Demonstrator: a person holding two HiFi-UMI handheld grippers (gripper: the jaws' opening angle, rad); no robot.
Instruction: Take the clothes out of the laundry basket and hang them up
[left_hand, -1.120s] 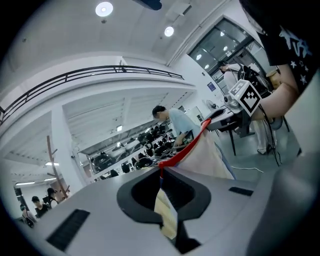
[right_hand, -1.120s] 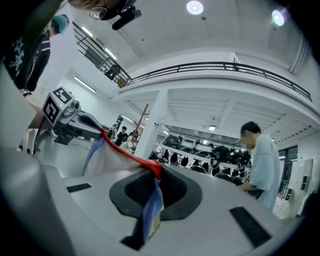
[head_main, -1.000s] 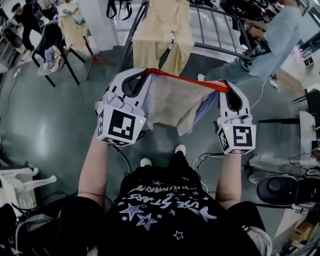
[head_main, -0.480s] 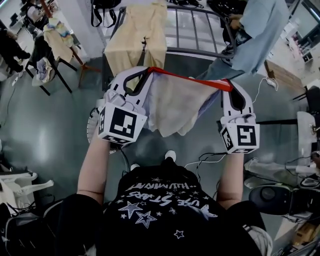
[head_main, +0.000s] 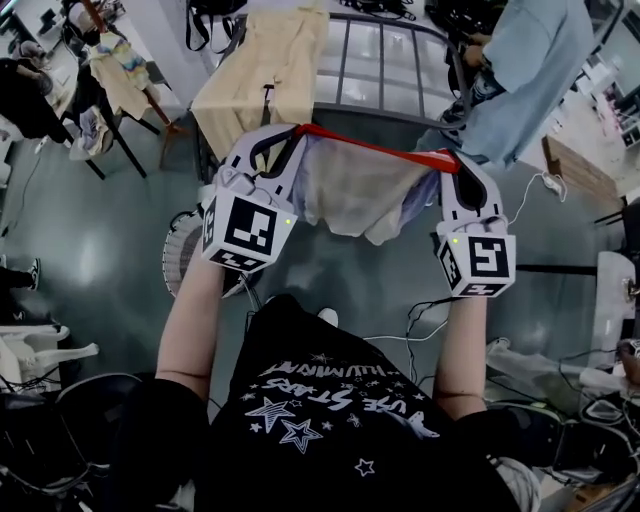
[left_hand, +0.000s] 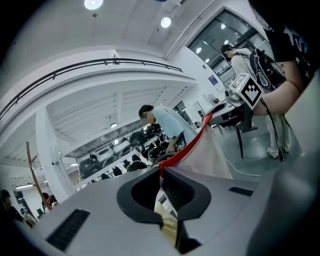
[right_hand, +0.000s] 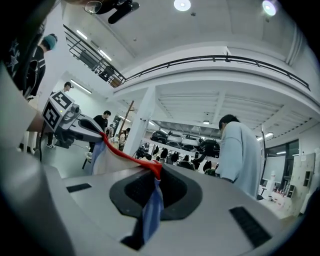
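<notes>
A pale garment (head_main: 350, 190) with a red waistband (head_main: 375, 148) hangs stretched between my two grippers in the head view. My left gripper (head_main: 298, 130) is shut on one end of the red band (left_hand: 182, 145), cloth pinched between its jaws. My right gripper (head_main: 452, 160) is shut on the other end (right_hand: 131, 157), with pale blue cloth hanging from its jaws. A metal drying rack (head_main: 385, 65) stands just ahead, with a cream garment (head_main: 255, 80) draped over its left part. The laundry basket (head_main: 185, 255) lies on the floor below my left arm.
A person in a light blue top (head_main: 530, 75) stands at the rack's right end. Chairs with clothes (head_main: 95, 85) stand at the far left. Cables (head_main: 420, 320) trail over the grey floor. White and dark equipment (head_main: 610, 290) lines the right edge.
Both grippers, still holding the stretched garment, have come closer to the drying rack. The laundry basket has come into view under the left arm.
</notes>
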